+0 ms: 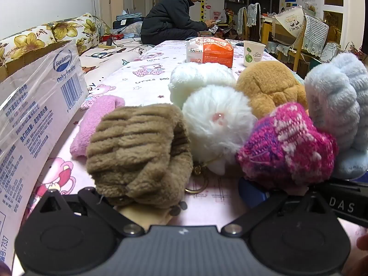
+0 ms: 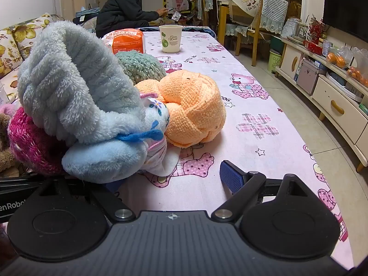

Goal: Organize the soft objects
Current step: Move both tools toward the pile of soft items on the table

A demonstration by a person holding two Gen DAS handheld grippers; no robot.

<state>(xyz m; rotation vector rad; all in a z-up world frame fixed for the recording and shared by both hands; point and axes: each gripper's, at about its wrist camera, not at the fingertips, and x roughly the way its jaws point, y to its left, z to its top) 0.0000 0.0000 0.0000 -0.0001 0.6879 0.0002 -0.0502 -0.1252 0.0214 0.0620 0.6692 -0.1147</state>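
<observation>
L gripper (image 1: 184,197) jaws wide, released, brown plush (image 1: 138,154) at 11 o'clock; R gripper (image 2: 170,181) released, blue plush (image 2: 76,92) at 10.

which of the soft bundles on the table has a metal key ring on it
The fluffy white pom-pom, between the brown ribbed bundle and the magenta knitted one. A gold ring hangs beneath it; none shows on the others.
</observation>
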